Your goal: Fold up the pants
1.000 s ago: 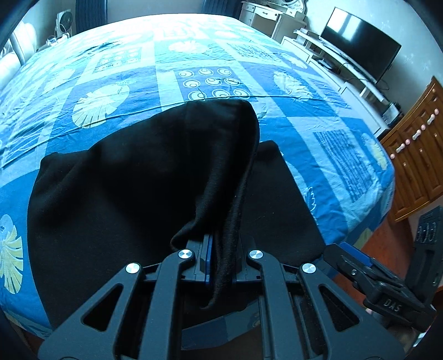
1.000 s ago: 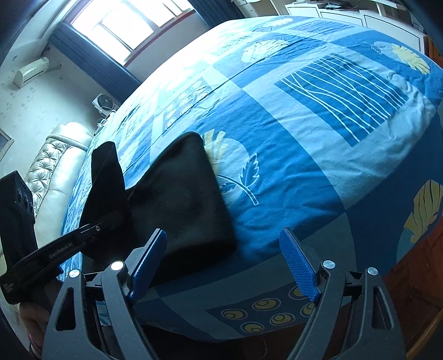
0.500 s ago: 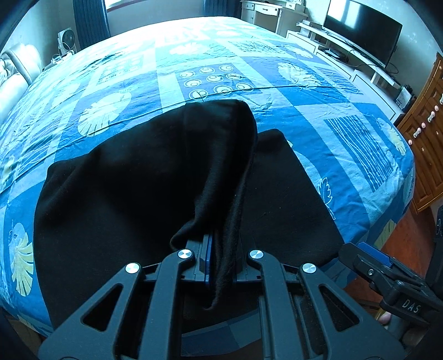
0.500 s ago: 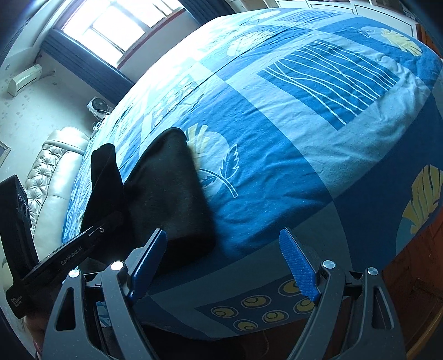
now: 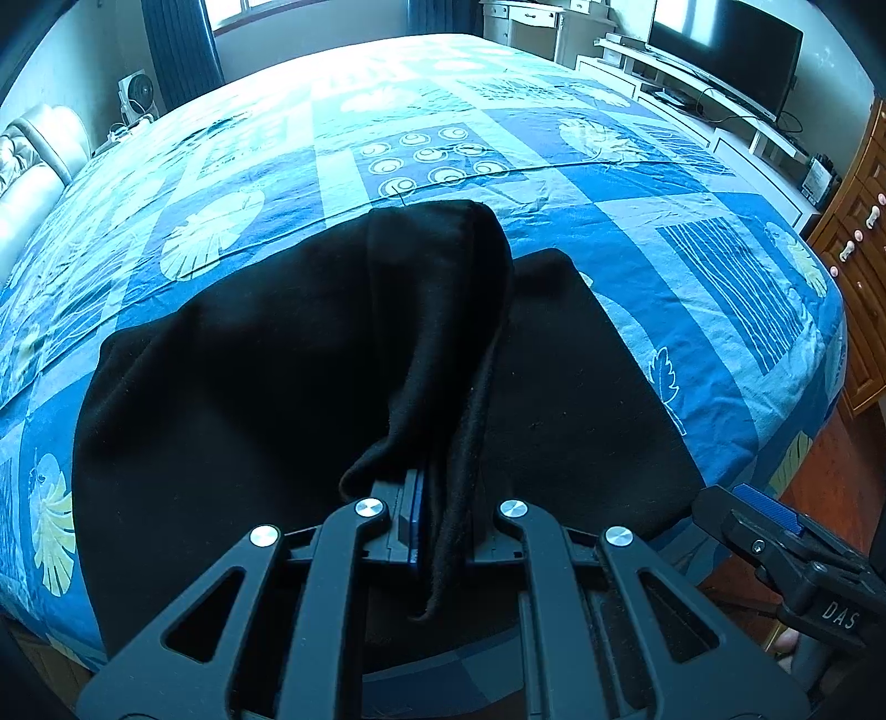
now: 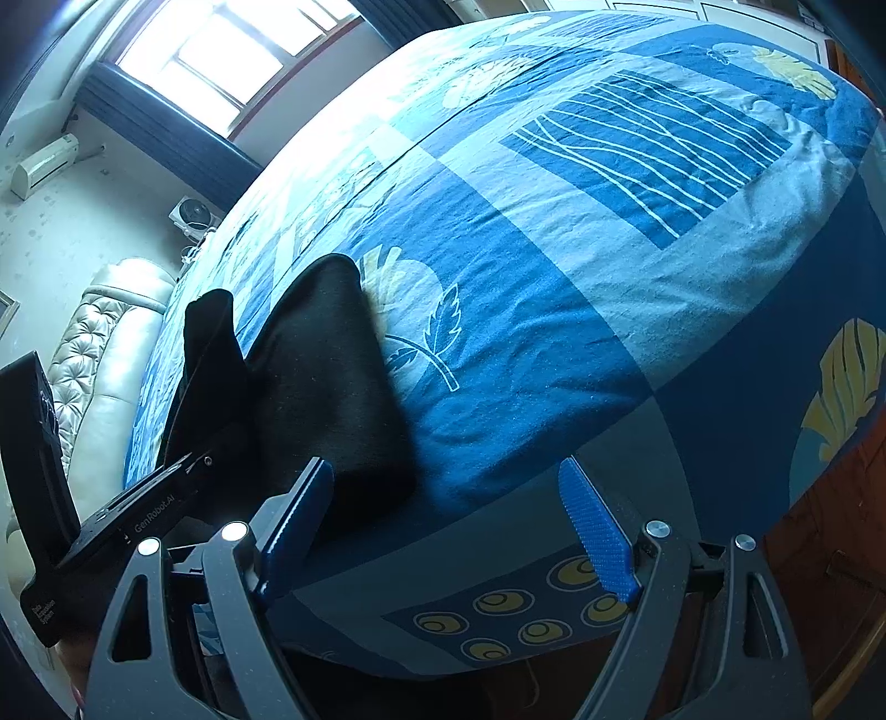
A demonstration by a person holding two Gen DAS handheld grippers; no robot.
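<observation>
Since the earlier frame the left gripper [image 5: 437, 531] has dipped slightly, so more of the bed [image 5: 692, 288] shows past the pants [image 5: 249, 399]; its grip is unchanged, jaws clamped on a raised fold. The right gripper [image 6: 448, 526] stays wide open and empty at the bed's near edge. The pants lie along that edge, long axis parallel to it.

Black pants [image 5: 277, 354], blue leaf-patterned bedspread [image 5: 637, 188]

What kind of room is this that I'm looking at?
Most likely a bedroom: a large bed with a blue patterned sheet and padded headboard, a television on a low unit, and a window.
</observation>
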